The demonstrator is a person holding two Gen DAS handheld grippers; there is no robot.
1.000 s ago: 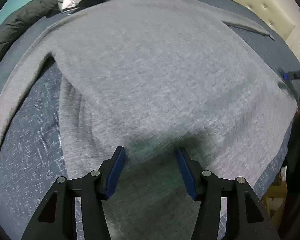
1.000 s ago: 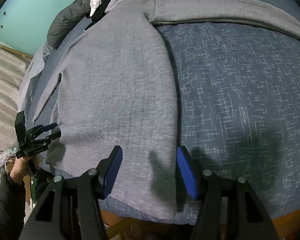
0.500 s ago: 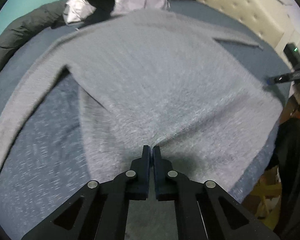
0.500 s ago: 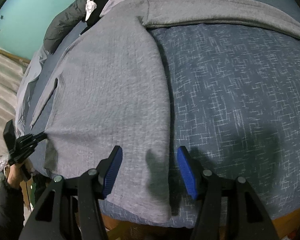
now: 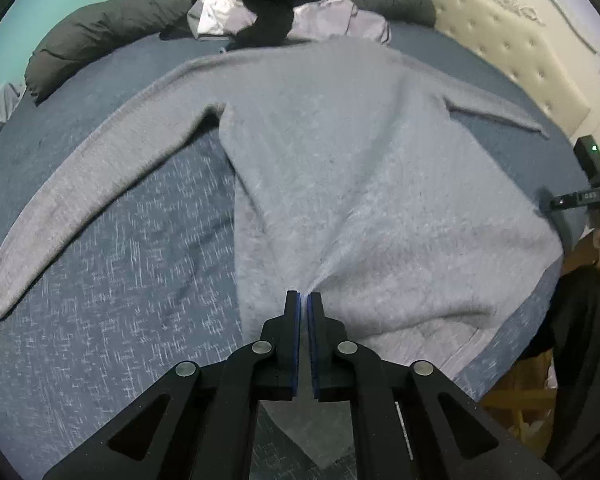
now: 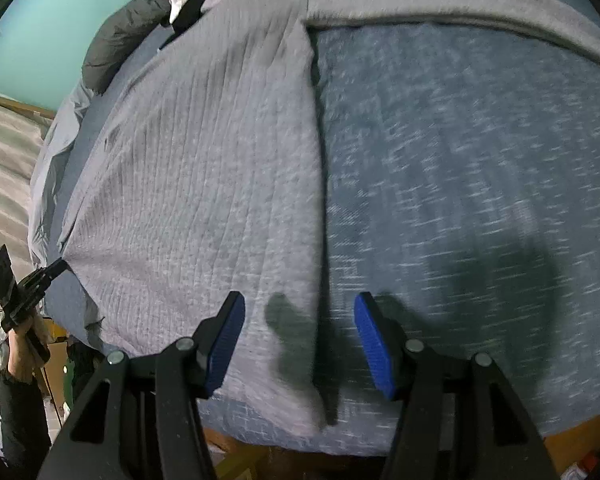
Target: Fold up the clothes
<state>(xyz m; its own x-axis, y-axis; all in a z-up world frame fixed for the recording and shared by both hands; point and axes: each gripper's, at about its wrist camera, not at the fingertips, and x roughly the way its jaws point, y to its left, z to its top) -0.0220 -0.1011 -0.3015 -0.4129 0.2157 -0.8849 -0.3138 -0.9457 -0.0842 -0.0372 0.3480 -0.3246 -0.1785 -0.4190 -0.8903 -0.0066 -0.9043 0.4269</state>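
Grey knit sweater [image 5: 340, 168] lies spread flat on the bed [image 5: 112, 280], hem at the near edge, sleeves out toward both sides. It looks soft, limp and light with some grip, so it'll likely drape and tent rather than hold shape. Left gripper [image 5: 303, 300] is clamped on a pinch of the hem, fabric puckering to it. Right gripper [image 6: 300, 344] hangs with jaws apart, holding nothing, over the sweater's other hem corner; I'd take that corner, both layers.

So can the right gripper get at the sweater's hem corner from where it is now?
Probably yes: the right gripper hangs open right above the grey sweater corner at the bed's edge, with nothing between them.
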